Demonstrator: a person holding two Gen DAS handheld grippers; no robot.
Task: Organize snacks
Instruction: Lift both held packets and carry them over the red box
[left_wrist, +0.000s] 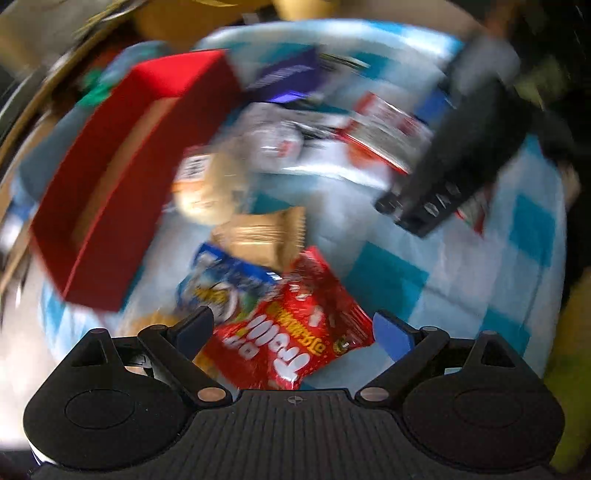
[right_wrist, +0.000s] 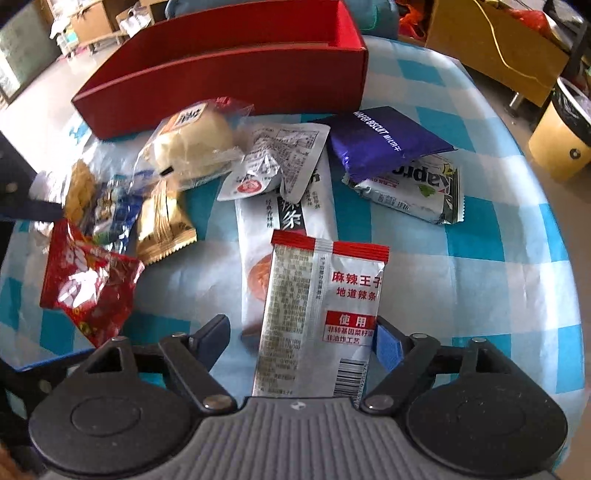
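Note:
Several snack packets lie on a blue-and-white checked table. An open red box (right_wrist: 229, 70) stands at the far side; it also shows in the blurred left wrist view (left_wrist: 122, 177). My left gripper (left_wrist: 293, 330) is open, its jaws either side of a red Trolli gummy bag (left_wrist: 295, 332), which also shows in the right wrist view (right_wrist: 86, 288). My right gripper (right_wrist: 303, 338) is open around a red-and-white spicy strip packet (right_wrist: 321, 314). In the left wrist view the right gripper (left_wrist: 417, 214) hangs over the packets.
Between the grippers and the box lie a gold packet (right_wrist: 162, 225), a wrapped bun (right_wrist: 192, 147), a purple wafer biscuit pack (right_wrist: 384, 140), a white-green pack (right_wrist: 410, 192), a long white strip packet (right_wrist: 288, 221) and a blue packet (left_wrist: 225, 284). A bin (right_wrist: 561, 133) stands beyond the table's right edge.

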